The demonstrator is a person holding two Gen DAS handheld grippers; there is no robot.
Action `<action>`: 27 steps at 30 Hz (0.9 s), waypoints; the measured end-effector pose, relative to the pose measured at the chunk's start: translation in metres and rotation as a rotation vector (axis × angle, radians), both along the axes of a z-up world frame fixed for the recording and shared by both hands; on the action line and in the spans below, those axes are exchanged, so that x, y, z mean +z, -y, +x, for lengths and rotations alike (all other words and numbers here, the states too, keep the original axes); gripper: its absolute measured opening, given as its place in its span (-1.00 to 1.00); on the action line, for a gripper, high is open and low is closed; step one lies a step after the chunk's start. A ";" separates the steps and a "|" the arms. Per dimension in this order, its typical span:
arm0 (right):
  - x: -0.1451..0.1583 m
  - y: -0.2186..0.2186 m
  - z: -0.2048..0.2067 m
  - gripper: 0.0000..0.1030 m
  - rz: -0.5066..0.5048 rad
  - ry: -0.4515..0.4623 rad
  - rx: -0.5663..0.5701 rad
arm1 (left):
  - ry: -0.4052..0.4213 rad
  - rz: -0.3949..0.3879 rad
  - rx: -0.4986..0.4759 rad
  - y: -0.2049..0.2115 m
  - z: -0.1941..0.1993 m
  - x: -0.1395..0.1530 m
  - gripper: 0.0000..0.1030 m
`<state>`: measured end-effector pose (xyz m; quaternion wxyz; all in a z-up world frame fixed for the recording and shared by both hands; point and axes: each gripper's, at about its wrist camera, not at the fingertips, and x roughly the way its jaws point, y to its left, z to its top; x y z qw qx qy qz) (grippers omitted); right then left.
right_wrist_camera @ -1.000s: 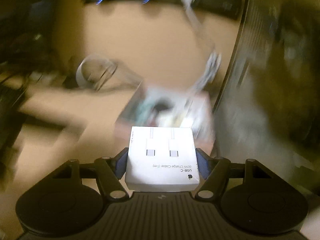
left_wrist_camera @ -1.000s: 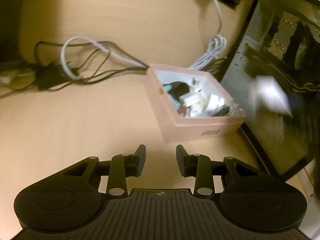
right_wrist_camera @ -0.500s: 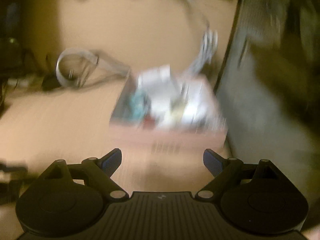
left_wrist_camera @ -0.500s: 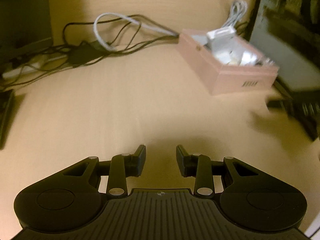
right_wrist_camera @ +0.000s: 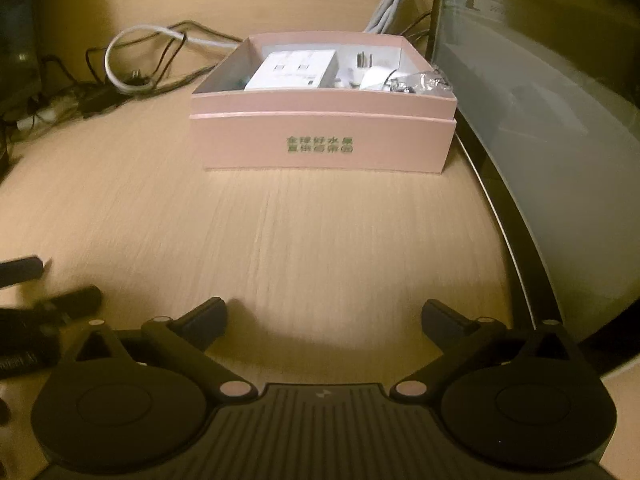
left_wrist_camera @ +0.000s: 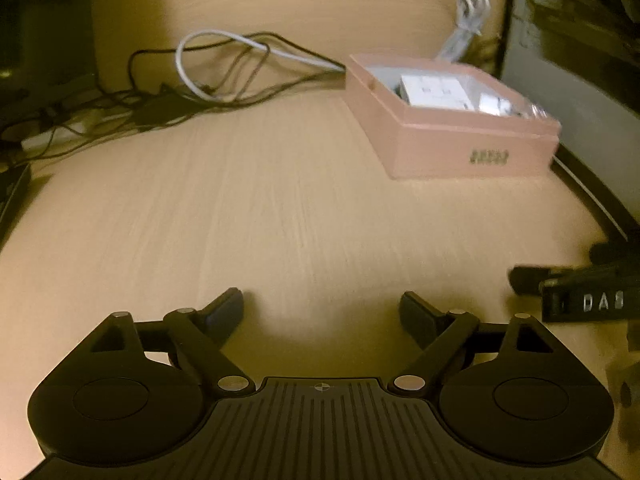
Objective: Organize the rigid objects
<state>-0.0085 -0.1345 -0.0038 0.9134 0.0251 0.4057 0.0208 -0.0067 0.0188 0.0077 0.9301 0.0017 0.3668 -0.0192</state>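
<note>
Pink box (right_wrist_camera: pixel 322 148) sits on wooden desk (right_wrist_camera: pixel 320 248), right side close against a dark computer case (right_wrist_camera: pixel 540 120). White cable carton (right_wrist_camera: pixel 294 70) lies inside the box, toward its back left, with a white plug adapter (right_wrist_camera: pixel 366 66) and small clutter beside it. Right gripper (right_wrist_camera: pixel 323 318): jaws spread wide, holding nothing, hovering over bare desk well short of the box. Left gripper (left_wrist_camera: pixel 322 312): jaws also apart, nothing between them, box (left_wrist_camera: pixel 452 120) ahead to its right. Tangle of black and white cables (left_wrist_camera: pixel 208 76) lies left of the box.
</note>
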 end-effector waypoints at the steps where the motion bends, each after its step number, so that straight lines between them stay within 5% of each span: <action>1: 0.000 0.001 0.002 1.00 0.002 0.011 0.003 | 0.013 -0.004 0.019 0.003 0.001 -0.001 0.74; 8: -0.003 0.007 0.015 1.00 0.004 0.050 -0.001 | 0.062 0.018 0.061 0.013 0.010 -0.005 0.74; 13: -0.013 0.011 0.012 1.00 0.008 0.168 -0.026 | 0.082 0.018 0.046 0.012 0.013 -0.008 0.79; 27: -0.013 0.013 0.012 1.00 0.011 0.169 -0.021 | 0.079 0.018 0.047 0.016 0.023 -0.009 0.85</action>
